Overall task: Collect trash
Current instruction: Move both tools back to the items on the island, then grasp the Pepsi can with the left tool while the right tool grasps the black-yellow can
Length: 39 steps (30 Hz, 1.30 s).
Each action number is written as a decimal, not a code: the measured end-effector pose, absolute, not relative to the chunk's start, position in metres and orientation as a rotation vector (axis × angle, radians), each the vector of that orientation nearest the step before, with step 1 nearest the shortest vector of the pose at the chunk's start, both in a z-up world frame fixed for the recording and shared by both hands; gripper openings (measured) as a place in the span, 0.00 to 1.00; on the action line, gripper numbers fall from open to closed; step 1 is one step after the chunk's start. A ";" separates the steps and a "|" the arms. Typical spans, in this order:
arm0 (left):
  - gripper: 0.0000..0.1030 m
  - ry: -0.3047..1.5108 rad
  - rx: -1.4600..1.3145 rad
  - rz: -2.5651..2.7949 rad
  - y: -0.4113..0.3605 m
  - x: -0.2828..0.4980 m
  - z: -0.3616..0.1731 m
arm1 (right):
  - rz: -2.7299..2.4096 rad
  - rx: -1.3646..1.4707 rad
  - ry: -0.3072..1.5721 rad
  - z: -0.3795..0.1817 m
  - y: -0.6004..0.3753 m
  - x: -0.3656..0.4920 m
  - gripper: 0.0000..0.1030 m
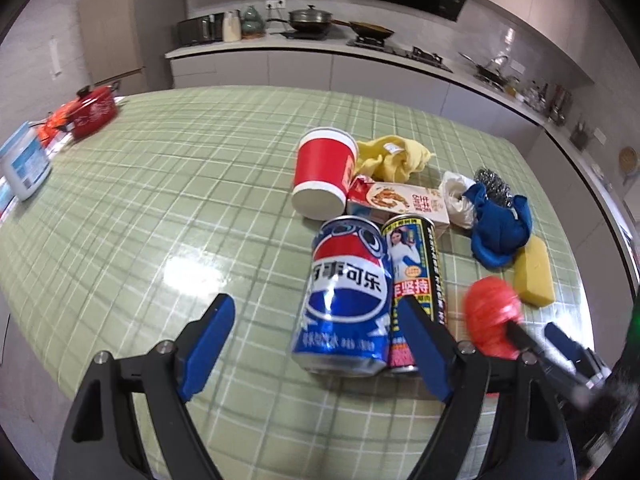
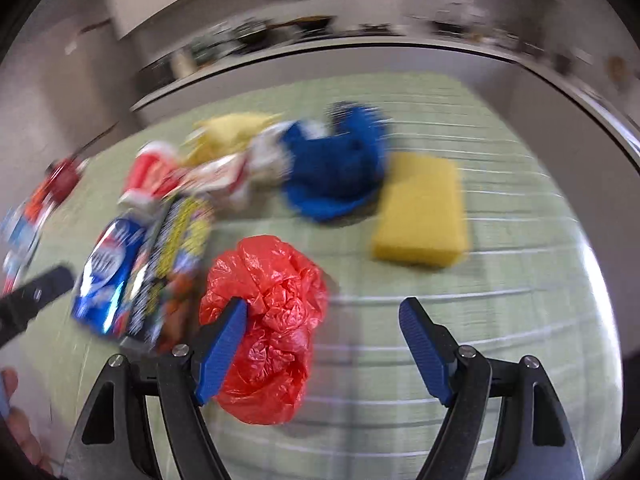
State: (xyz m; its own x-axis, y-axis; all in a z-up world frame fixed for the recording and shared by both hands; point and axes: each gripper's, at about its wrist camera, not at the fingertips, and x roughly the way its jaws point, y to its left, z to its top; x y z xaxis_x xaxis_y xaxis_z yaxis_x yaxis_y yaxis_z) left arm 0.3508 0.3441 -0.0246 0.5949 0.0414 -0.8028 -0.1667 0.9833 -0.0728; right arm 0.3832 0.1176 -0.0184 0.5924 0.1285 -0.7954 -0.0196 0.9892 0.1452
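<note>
A pile of trash lies on the green checked table (image 1: pixel 160 200). A blue Pepsi can (image 1: pixel 346 296) and a black-and-yellow can (image 1: pixel 416 276) lie side by side just ahead of my left gripper (image 1: pixel 316 312), which is open and empty; its right finger overlaps the black-and-yellow can. Behind them are a red paper cup (image 1: pixel 322 172) on its side and a snack box (image 1: pixel 400 202). A crumpled red plastic bag (image 2: pixel 268 328) sits between the fingers of my open right gripper (image 2: pixel 324 320), against the left pad. The right view is blurred by motion.
A yellow cloth (image 1: pixel 394 156), white plastic bag (image 1: pixel 456 196), steel scourer (image 1: pixel 492 180), blue cloth (image 1: pixel 500 228) and yellow sponge (image 1: pixel 532 272) lie at the right. A red pot (image 1: pixel 94 112) and white tub (image 1: pixel 24 164) stand at the far left. The kitchen counter (image 1: pixel 320 46) runs behind.
</note>
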 end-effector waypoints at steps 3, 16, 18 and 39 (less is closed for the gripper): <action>0.82 0.938 -0.131 0.083 0.347 0.360 -0.028 | -0.021 0.130 0.901 -0.010 0.108 0.385 0.77; 0.86 1.014 -0.106 -0.071 0.358 0.389 -0.057 | 0.084 0.152 0.858 0.014 0.181 0.389 0.78; 0.86 1.020 -0.097 -0.070 0.363 0.390 -0.060 | 0.110 0.150 0.877 0.011 0.193 0.393 0.78; 0.80 1.016 -0.152 -0.097 0.420 0.406 -0.067 | 0.198 0.182 1.035 -0.038 0.243 0.434 0.67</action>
State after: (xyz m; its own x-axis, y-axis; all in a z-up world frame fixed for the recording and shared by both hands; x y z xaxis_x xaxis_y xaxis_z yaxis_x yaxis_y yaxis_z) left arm 0.4062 0.4195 -0.0672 0.5242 -0.1513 -0.8381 0.0102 0.9851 -0.1715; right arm 0.4345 0.2434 -0.0381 0.4956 0.2483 -0.8323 -0.0768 0.9670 0.2428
